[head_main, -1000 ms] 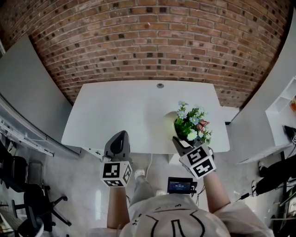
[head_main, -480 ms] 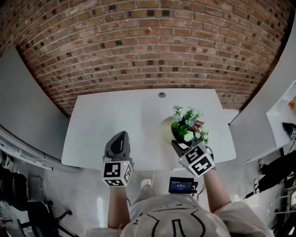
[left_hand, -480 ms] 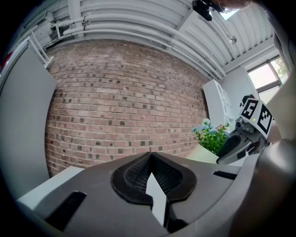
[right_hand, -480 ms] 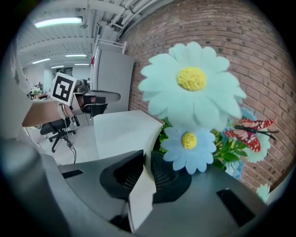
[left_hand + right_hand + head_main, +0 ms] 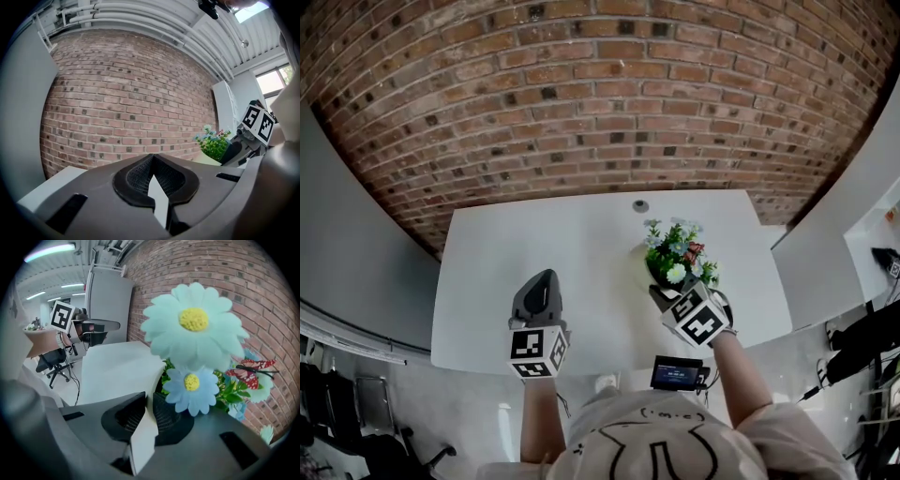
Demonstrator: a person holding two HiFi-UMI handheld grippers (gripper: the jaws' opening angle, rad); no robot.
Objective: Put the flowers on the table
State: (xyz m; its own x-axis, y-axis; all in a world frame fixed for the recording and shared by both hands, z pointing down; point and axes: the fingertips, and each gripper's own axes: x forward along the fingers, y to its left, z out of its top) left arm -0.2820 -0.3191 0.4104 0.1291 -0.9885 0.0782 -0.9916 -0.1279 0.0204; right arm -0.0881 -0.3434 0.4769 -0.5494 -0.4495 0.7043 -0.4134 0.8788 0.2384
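Brick wall (image 5: 581, 112) rises behind the far edge of a white table (image 5: 534, 272), and a small round grommet (image 5: 640, 205) sits near that far edge, right of the middle. Beyond the table's left edge, an office chair (image 5: 54, 364) and a tall grey cabinet (image 5: 110, 310) show in the right gripper view. A little screen (image 5: 677, 373) hangs at the person's waist, just off the near edge.

Nothing lies on the table between the two grippers. The flowers (image 5: 677, 258), pale daisies with green leaves and a red butterfly (image 5: 251, 371), are over the table's right half, about midway between its far and near edges. They stand in a white pot (image 5: 142, 439), and I cannot tell whether its base touches the table.

The right gripper (image 5: 664, 294) is clenched on the pot's wall, one jaw inside the rim and one outside, with the blooms right above the jaws. The left gripper (image 5: 542, 278) hovers over the near edge, left of the middle and well apart from the flowers, its jaws pressed together on nothing.
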